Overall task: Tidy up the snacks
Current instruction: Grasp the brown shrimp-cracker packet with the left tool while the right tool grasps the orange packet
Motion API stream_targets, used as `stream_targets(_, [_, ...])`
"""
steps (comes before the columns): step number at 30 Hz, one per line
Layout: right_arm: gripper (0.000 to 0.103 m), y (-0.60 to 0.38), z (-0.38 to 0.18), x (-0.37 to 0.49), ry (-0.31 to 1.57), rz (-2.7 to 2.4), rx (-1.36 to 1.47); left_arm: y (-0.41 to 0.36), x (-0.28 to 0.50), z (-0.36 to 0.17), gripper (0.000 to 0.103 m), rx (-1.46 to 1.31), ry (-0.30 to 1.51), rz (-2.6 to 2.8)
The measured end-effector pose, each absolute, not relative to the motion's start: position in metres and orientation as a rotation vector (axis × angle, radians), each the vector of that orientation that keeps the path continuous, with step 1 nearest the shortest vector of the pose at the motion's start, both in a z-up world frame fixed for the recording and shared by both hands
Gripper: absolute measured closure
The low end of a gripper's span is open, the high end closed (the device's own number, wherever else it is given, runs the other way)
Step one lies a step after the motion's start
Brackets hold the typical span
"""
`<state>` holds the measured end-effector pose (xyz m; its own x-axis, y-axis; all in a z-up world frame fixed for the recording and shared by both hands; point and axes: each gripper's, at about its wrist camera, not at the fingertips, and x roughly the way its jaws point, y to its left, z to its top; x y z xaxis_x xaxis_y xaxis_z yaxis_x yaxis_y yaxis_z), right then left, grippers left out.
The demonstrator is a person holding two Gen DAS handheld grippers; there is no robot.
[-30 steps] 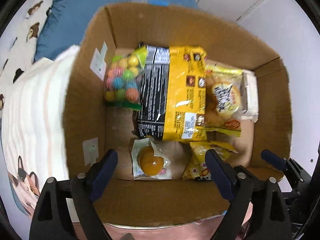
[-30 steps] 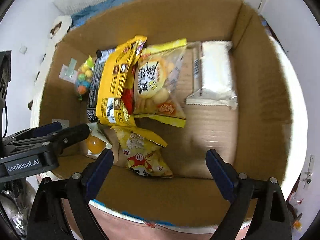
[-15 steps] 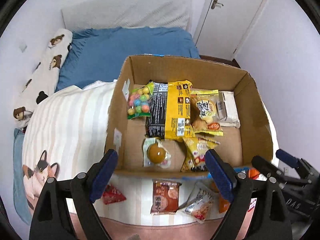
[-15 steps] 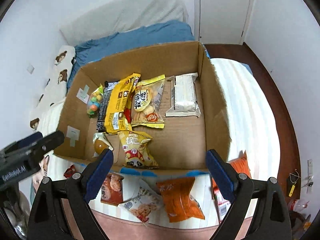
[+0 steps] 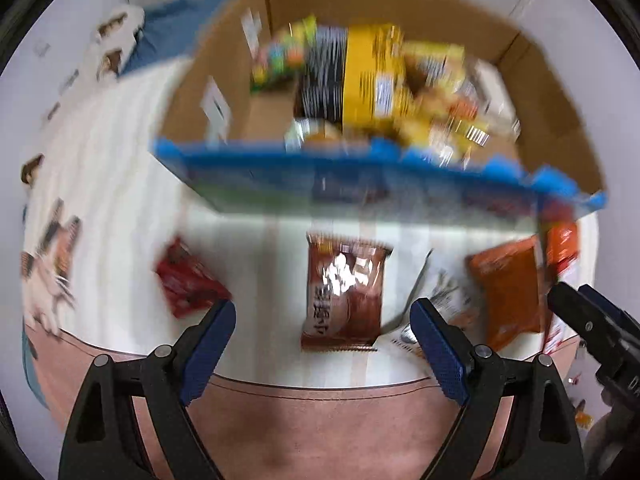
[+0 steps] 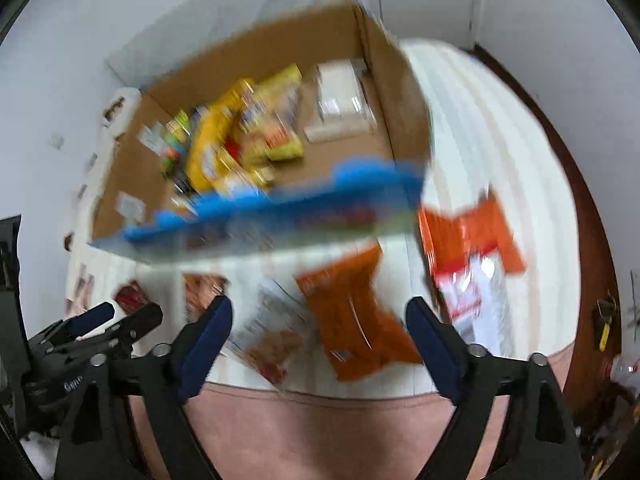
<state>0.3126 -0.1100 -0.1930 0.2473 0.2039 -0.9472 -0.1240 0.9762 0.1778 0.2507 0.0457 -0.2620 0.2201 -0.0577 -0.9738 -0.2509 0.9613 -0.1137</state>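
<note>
Several snack packets lie on the striped bed cover along its near edge, outside the cardboard box [image 5: 552,92]. Both grippers are spread apart and empty—the left gripper [image 5: 322,334] faces the brown packet [image 5: 344,292], the right gripper [image 6: 318,330] the orange packet [image 6: 356,316]. We should steady first—frames are blurred—then pinch each by a sealed edge.
</note>
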Motion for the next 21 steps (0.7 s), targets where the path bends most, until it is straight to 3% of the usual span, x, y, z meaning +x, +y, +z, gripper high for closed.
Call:
stream_targets(7, [0.015,-0.103,-0.252,0.314,1.385,0.189,0.006,0.024,0.277,-0.322,0.014,-0.246,1.486,0.082])
stream_targets(9, [0.026,-0.104,-0.260,0.314,1.403,0.185,0.012,0.022,0.281,-0.326,0.014,-0.245,1.472,0.078])
stream_targets(10, [0.034,-0.104,-0.264,0.313,1.412,0.187,0.020,0.023,0.282,-0.325,0.022,-0.256,1.454,0.076])
stream_targets(11, [0.035,-0.105,-0.265,0.312,1.411,0.183,0.026,0.025,0.281,-0.325,0.029,-0.263,1.449,0.086])
stream_targets(12, [0.035,-0.105,-0.265,0.312,1.409,0.182,0.028,0.026,0.280,-0.326,0.044,-0.263,1.453,0.093])
stream_targets(13, [0.036,-0.106,-0.265,0.310,1.411,0.182,0.032,0.028,0.279,-0.326,0.047,-0.268,1.452,0.094])
stream_targets(21, [0.037,-0.117,-0.270,0.269,1.504,0.226,0.099,0.038,0.228,-0.329,0.047,-0.290,1.468,0.134])
